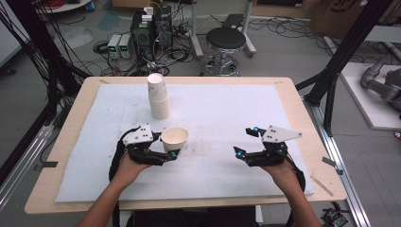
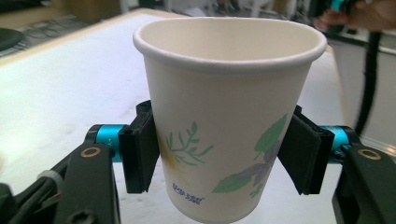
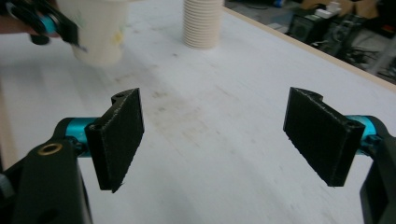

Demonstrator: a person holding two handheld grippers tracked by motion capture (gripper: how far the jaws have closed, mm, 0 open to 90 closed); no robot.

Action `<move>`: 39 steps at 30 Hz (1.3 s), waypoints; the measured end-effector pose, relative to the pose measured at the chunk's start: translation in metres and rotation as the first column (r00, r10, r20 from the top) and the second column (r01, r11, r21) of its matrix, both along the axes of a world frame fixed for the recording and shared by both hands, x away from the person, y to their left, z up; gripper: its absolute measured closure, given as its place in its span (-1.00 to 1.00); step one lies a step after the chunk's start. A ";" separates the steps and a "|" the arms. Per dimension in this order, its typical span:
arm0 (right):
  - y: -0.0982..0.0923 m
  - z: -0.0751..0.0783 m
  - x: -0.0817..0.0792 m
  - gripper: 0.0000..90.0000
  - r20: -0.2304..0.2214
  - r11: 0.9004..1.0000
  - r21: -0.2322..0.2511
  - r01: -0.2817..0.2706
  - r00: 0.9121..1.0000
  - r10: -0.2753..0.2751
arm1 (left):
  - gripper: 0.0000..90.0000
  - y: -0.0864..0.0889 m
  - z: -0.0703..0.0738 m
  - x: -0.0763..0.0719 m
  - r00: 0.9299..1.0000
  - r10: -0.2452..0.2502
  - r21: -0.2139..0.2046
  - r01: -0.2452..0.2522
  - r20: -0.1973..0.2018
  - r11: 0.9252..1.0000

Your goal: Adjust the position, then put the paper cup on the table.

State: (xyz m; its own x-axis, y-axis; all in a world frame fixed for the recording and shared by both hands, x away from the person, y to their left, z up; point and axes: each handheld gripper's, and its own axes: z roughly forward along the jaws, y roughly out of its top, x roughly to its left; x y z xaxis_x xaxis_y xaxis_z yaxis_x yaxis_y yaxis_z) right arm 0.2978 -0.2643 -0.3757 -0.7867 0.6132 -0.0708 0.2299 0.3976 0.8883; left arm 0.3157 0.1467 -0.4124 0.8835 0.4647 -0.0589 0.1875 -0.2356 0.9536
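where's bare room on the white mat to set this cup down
The widest bare patch lies between the left claw holding the paper cup and the open right claw. The mat right of the cup stack is bare too. It is crowded around the stack and the left claw.

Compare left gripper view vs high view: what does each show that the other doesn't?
Left gripper view alone: the leaf print and blue lettering on the held paper cup, with both pads pressed to its sides. High view alone: the stack of cups farther back, the stool and the electronics on the floor. Shared: the cup in the left gripper, the white mat and the right gripper.
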 end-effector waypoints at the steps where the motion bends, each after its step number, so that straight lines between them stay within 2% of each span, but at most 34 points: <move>1: -0.005 -0.004 -0.001 -0.56 -0.013 1.000 0.016 0.015 1.000 -0.015 | -0.21 0.003 0.000 0.000 1.000 0.021 -0.012 -0.020 0.011 1.000; 2: -0.009 -0.008 -0.002 -0.56 -0.007 0.999 0.031 0.024 1.000 -0.024 | -0.21 0.006 -0.001 -0.001 0.999 0.040 -0.025 -0.039 0.020 0.999; 4: -0.014 -0.010 -0.002 -0.56 -0.008 0.999 0.024 0.029 1.000 -0.029 | -0.21 0.010 -0.001 -0.001 0.998 0.064 -0.037 -0.062 0.030 0.997; 10: -0.019 -0.006 -0.001 -0.58 -0.003 0.998 0.049 0.038 0.999 -0.038 | -0.21 0.024 0.001 -0.004 0.993 0.111 -0.074 -0.108 0.041 0.991; 14: -0.018 -0.008 0.001 -0.58 0.000 0.998 0.045 0.041 0.999 -0.041 | -0.21 0.030 0.000 -0.004 0.991 0.126 -0.078 -0.123 0.034 0.989; 16: -0.016 -0.009 0.001 -0.58 -0.012 0.999 0.041 0.035 0.999 -0.035 | -0.21 0.031 0.000 -0.005 0.990 0.134 -0.076 -0.131 0.036 0.988; 23: -0.014 -0.009 0.001 -0.58 -0.010 0.999 0.043 0.025 1.000 -0.025 | -0.24 0.039 0.001 -0.002 0.985 0.165 -0.075 -0.161 0.046 0.984; 26: -0.015 -0.014 0.002 -0.58 -0.022 0.999 0.043 0.032 0.999 -0.031 | -0.25 0.049 -0.001 0.001 0.977 0.208 -0.073 -0.204 0.043 0.976; 30: -0.016 -0.016 0.002 -0.58 -0.029 0.998 0.049 0.034 0.999 -0.033 | -0.25 0.064 -0.004 0.005 0.963 0.267 -0.066 -0.264 0.039 0.962; 31: -0.016 -0.016 0.002 -0.58 -0.028 0.998 0.050 0.033 0.999 -0.031 | -0.25 0.070 -0.005 0.006 0.956 0.292 -0.060 -0.289 0.040 0.955; 34: -0.017 -0.018 0.003 -0.58 -0.029 0.998 0.046 0.032 0.999 -0.031 | -0.25 0.085 -0.008 0.009 0.941 0.339 -0.048 -0.337 0.027 0.940; 39: -0.017 -0.020 0.003 -0.58 -0.027 0.998 0.043 0.039 0.999 -0.038 | -0.25 0.108 -0.013 0.011 0.908 0.418 -0.020 -0.418 0.015 0.908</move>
